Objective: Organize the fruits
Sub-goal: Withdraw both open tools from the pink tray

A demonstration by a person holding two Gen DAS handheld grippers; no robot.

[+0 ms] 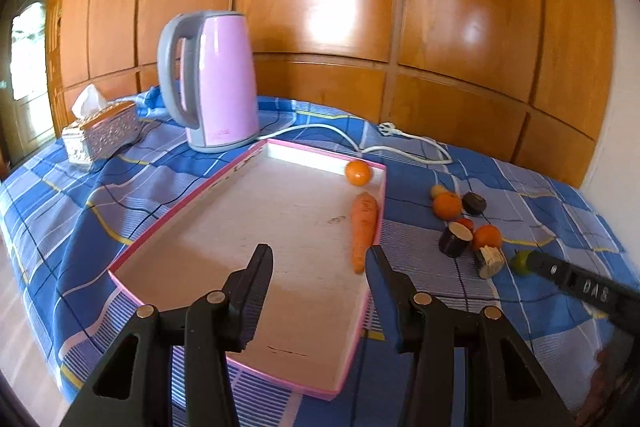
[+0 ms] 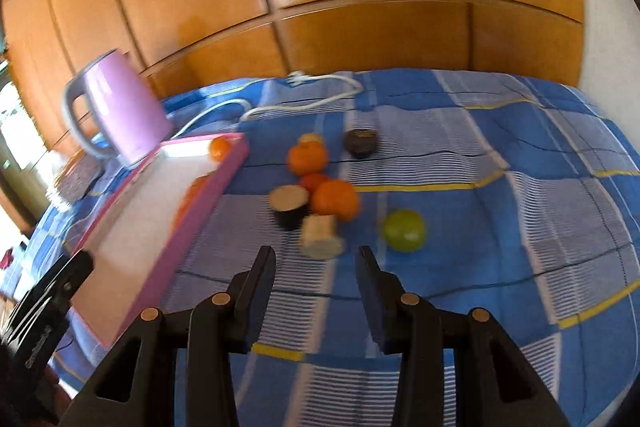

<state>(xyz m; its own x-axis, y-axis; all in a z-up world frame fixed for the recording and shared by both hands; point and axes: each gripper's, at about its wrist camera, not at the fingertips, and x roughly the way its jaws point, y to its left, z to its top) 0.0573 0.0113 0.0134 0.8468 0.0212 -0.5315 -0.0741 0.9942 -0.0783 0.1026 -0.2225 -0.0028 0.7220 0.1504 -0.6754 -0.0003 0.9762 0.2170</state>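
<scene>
A pink-rimmed white tray (image 1: 248, 163) lies on the blue checked cloth and holds an orange (image 1: 357, 173) and a carrot (image 1: 363, 227) along its right side. My left gripper (image 1: 320, 259) is open and empty above the tray's near end. To the right of the tray sit two oranges (image 2: 307, 159) (image 2: 335, 199), a small red fruit (image 2: 312, 181), two dark eggplant pieces (image 2: 289, 205) (image 2: 361, 143), a pale cut chunk (image 2: 320, 237) and a green lime (image 2: 404, 230). My right gripper (image 2: 316, 263) is open and empty, just short of the pale chunk.
A pink electric kettle (image 1: 216, 79) stands behind the tray, its white cord and plug (image 1: 384, 139) trailing across the cloth. A silver tissue box (image 1: 100, 133) sits at the far left. A wooden panelled wall (image 1: 360, 7) backs the table. The right gripper's body (image 1: 580, 285) shows beside the lime.
</scene>
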